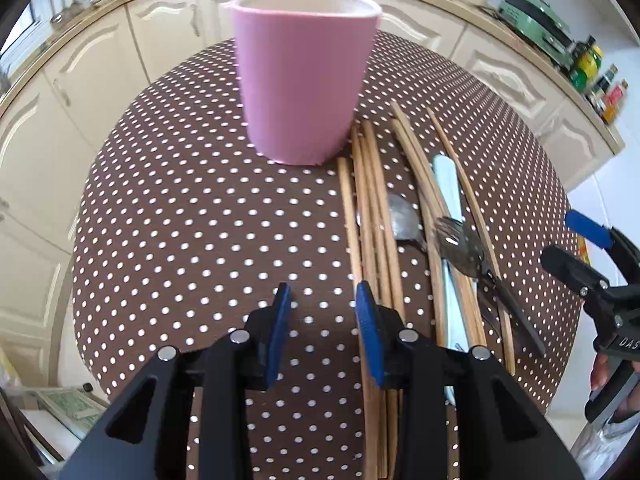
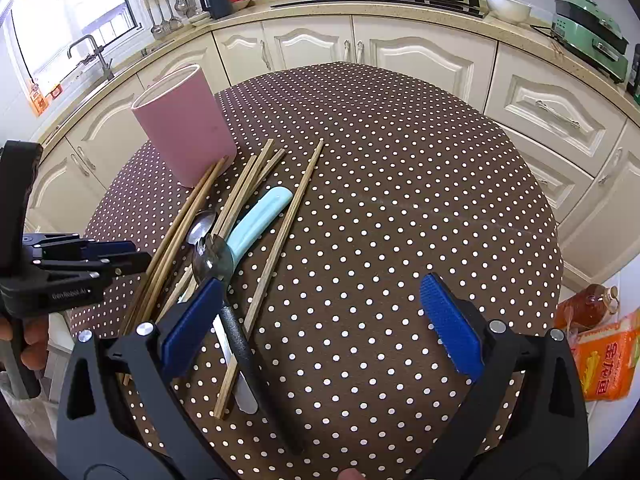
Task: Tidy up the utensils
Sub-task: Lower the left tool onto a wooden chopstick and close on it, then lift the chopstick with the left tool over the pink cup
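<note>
At lower frame, we hold the left gripper point(image 1: 322, 316) and right gripper point(image 2: 320, 320) with jaws apart, empty. Beyond, the chopsticks point(image 1: 370, 216) lie right of centre, long axes running toward the pink cup point(image 1: 302, 76) at upper centre. We judge them light, stiff, slippery; grasp mid-length.
</note>
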Action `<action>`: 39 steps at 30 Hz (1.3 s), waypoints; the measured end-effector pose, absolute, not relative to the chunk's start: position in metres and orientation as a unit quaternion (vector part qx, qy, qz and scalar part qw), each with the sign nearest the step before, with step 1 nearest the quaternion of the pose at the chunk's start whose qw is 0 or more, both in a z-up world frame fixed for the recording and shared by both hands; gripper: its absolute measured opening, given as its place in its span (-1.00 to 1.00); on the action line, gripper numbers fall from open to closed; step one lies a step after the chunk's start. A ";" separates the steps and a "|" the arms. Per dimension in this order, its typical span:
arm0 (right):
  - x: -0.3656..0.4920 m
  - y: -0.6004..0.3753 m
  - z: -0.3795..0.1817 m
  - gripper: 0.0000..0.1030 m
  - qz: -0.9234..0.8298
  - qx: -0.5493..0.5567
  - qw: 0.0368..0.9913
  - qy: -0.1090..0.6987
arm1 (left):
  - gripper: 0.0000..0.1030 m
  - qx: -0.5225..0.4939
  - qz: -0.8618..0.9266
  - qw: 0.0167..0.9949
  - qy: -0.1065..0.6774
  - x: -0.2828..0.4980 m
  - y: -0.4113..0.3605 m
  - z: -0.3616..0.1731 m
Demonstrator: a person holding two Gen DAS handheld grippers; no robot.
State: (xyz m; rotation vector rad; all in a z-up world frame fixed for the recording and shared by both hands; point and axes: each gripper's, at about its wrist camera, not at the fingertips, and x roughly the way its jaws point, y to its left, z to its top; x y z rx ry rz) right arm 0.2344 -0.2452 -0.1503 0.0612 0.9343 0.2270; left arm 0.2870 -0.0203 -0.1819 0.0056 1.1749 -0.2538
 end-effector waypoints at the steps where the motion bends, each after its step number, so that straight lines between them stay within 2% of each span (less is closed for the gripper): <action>1: 0.235 -0.246 -0.150 0.88 0.109 0.028 0.886 0.449 | -0.36 -0.004 -0.122 0.826 0.551 0.286 -0.017 -0.180; 8: 0.240 -0.242 -0.151 0.88 0.111 0.027 0.884 0.454 | -0.36 0.010 -0.134 0.822 0.553 0.285 -0.028 -0.186; 10: 0.241 -0.240 -0.151 0.88 0.111 0.021 0.883 0.456 | -0.57 0.005 -0.134 0.823 0.553 0.287 -0.030 -0.186; 12: 0.243 -0.239 -0.150 0.88 0.110 0.016 0.883 0.457 | -0.63 0.000 -0.131 0.822 0.555 0.290 -0.026 -0.186; 17: 0.249 -0.242 -0.147 0.88 0.111 0.017 0.881 0.460 | -0.64 -0.002 -0.122 0.820 0.559 0.298 -0.005 -0.192; 24: 0.273 -0.234 -0.154 0.85 0.114 0.005 0.864 0.490 | -0.67 0.034 -0.105 0.815 0.569 0.317 -0.025 -0.194; 27: 0.290 -0.231 -0.156 0.63 0.122 0.014 0.849 0.514 | -0.85 0.045 -0.109 0.812 0.571 0.326 -0.039 -0.191; 35: 0.329 -0.212 -0.166 -0.07 0.122 -0.003 0.812 0.571 | -0.88 0.024 -0.124 0.813 0.568 0.324 -0.032 -0.190; 39: 0.339 -0.205 -0.175 -0.20 0.122 -0.009 0.799 0.588 | -0.90 0.007 -0.124 0.818 0.562 0.309 -0.021 -0.189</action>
